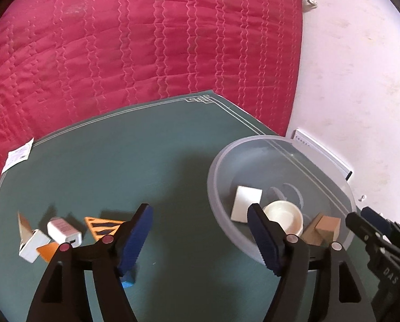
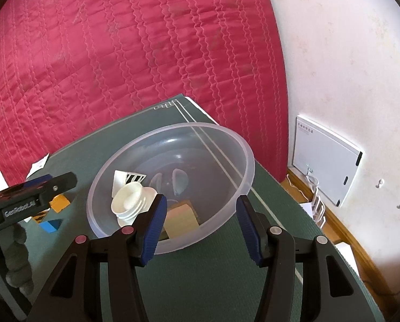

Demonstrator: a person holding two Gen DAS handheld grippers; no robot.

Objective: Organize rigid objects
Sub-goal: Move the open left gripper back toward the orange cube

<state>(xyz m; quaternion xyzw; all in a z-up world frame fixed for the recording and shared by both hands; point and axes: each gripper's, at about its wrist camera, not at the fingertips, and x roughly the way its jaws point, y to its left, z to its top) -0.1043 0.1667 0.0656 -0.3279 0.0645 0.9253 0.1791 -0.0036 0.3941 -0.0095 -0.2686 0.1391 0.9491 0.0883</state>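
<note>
Near the mat's (image 1: 146,161) left edge wait a white box (image 1: 33,244), a charger (image 1: 64,232) and an orange triangle (image 1: 103,225), not yet put away. The left gripper (image 1: 200,236) hangs wide open over the mat, holding nothing. By the right edge, the bowl (image 2: 243,147) keeps a cup (image 2: 128,201) and wood block (image 2: 180,218) together. The right gripper (image 2: 200,225) gapes empty over it.

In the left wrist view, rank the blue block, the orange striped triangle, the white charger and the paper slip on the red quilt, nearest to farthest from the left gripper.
From the left gripper:
1. Blue block, just under its left finger.
2. Orange striped triangle, left of that finger.
3. White charger, further left.
4. Paper slip, far left on the red quilt.
</note>
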